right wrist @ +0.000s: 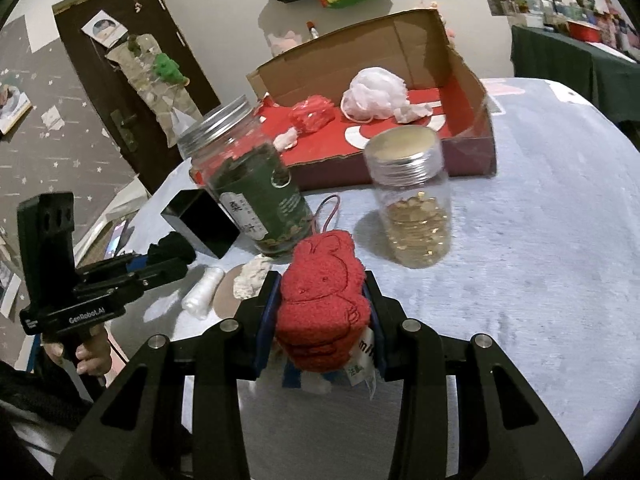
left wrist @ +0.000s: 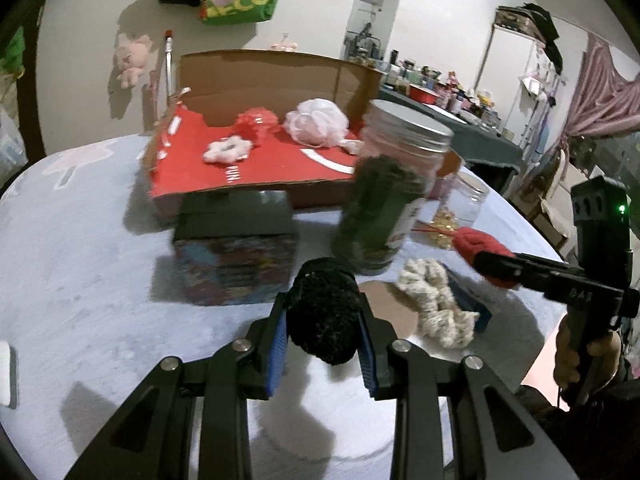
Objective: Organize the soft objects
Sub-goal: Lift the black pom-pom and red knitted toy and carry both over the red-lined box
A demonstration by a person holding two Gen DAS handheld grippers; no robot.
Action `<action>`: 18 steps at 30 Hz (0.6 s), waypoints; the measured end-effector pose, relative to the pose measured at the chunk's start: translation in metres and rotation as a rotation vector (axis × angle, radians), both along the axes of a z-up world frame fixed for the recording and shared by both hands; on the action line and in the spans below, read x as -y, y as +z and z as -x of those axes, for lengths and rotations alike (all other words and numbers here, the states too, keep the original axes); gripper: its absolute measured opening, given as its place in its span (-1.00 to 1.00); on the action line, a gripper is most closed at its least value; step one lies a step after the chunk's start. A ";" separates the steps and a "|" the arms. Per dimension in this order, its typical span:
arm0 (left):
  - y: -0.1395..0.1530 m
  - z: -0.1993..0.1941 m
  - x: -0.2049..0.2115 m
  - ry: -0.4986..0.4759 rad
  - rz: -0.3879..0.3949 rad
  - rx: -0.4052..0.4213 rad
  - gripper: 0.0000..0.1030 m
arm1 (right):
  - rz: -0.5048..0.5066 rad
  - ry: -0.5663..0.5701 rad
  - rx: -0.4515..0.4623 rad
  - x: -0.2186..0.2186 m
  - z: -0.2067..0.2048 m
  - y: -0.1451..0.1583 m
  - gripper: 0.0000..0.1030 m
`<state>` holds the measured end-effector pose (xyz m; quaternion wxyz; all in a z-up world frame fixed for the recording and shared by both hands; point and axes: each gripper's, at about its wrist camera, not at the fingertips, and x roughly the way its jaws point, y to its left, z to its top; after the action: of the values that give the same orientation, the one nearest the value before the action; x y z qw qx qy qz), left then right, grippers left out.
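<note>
Carrying one soft thing in each hand, both grippers point toward the cardboard box (left wrist: 280,80). The left gripper (left wrist: 324,328) has its fingers closed on a black fuzzy scrunchie (left wrist: 324,312), held clear of the tabletop (left wrist: 80,280) on the near side of the box. The right gripper (right wrist: 324,320) has its fingers clamped on a red bunny-shaped cloth (right wrist: 322,300), also short of the box.

To do this well, I'd say lift both over the low red front edge before letting go — the two jars stand right in the path, so swing wide of them.

Inside the box: a pale pink bath pouf (left wrist: 316,122), a red mesh pouf (left wrist: 256,124) and a white scrunchie (left wrist: 227,151). Just in front of the box, the lidded jar with the green label (right wrist: 256,200) holds something dark — the clear lidded jar (right wrist: 412,208) holds golden capsules. A cream scrunchie (left wrist: 436,308) lies on the tabletop nearer than the green-label jar.
</note>
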<state>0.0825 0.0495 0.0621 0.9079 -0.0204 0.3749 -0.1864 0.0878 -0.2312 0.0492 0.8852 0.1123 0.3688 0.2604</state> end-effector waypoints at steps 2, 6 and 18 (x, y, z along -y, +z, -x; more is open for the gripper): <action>0.000 0.000 -0.008 0.022 -0.004 0.000 -0.37 | -0.008 -0.003 -0.003 0.005 0.000 0.001 -0.28; -0.001 0.000 -0.028 0.066 -0.006 -0.006 -0.37 | -0.019 -0.011 -0.014 0.015 -0.002 0.001 -0.28; -0.005 -0.010 -0.069 0.142 -0.017 -0.022 -0.37 | -0.036 -0.049 -0.062 0.046 -0.009 -0.005 -0.28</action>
<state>0.0928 0.1185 0.0575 0.9148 -0.0413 0.3840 -0.1184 0.0970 -0.2776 0.0446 0.8773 0.1453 0.3887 0.2414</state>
